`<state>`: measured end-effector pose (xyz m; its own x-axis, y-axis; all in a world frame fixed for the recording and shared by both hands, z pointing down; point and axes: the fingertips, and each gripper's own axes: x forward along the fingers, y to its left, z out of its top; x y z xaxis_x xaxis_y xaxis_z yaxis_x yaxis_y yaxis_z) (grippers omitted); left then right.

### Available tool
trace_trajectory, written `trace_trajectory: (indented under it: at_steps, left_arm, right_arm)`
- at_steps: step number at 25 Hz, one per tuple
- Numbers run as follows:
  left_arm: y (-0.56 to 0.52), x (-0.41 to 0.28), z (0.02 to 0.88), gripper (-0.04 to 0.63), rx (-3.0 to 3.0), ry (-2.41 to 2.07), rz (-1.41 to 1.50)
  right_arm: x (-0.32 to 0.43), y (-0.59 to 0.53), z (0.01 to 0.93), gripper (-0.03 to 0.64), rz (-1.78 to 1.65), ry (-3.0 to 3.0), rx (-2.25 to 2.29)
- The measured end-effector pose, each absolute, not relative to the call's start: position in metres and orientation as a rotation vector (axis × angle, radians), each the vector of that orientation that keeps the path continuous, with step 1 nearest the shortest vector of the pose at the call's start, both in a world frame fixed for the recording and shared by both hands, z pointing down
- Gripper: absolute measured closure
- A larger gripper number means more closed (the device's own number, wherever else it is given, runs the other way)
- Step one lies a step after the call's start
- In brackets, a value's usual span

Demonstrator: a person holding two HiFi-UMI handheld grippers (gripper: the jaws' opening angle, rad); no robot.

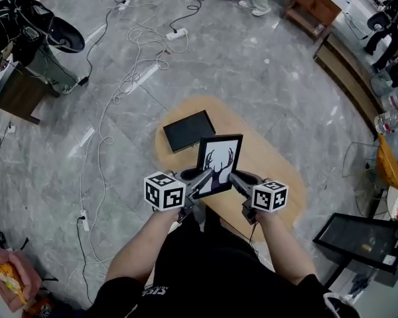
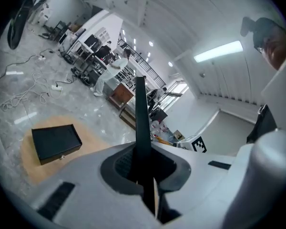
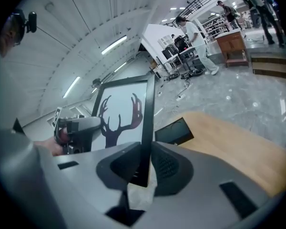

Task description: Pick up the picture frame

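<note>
Left gripper (image 2: 143, 167) jaws pinch the thin dark left edge of the picture frame (image 1: 219, 163). Right gripper (image 3: 144, 164) jaws pinch its right edge low down, with pads on front and back. The frame stands upright between them, antler print towards us, clear of the wooden counter (image 1: 279, 172). A black case (image 1: 189, 130) lies flat beyond it. We judge the frame light and stiff, so two edge grips suffice. The glazed face is probably fragile and the narrow moulding smooth. We would hold the opposite side rails, squeeze evenly and avoid twisting one hand against the other.
</note>
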<state>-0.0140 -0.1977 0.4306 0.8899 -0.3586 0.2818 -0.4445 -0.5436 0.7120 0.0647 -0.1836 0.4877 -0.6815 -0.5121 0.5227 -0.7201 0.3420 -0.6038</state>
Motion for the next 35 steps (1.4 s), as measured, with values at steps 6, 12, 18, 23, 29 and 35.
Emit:
trace_trajectory:
  at_steps: [6, 12, 18, 23, 29, 35]
  left_arm:
    - [-0.201, -0.029, 0.383, 0.571, 2.303, -0.600, 0.105]
    - [-0.200, -0.056, 0.345, 0.571, 2.393, -0.663, 0.077]
    - [-0.212, -0.057, 0.307, 0.571, 2.475, -0.675, 0.063]
    - [-0.217, -0.075, 0.290, 0.571, 2.510, -0.705, 0.064]
    - [-0.217, -0.047, 0.259, 0.571, 2.532, -0.747, 0.052]
    - [-0.216, -0.041, 0.261, 0.571, 2.558, -0.790, 0.022]
  right_arm:
    - [0.050, -0.190, 0.440, 0.537, 1.161, -2.497, 1.100]
    - [0.045, -0.182, 0.399, 0.532, 1.026, -2.551, 1.133]
    - [0.094, -0.180, 0.351, 0.543, 0.977, -2.571, 1.308]
    - [0.108, -0.172, 0.324, 0.565, 0.899, -2.561, 1.423]
    - [0.148, -0.163, 0.286, 0.588, 0.858, -2.636, 1.475]
    - [0.165, -0.149, 0.285, 0.604, 0.792, -2.669, 1.496]
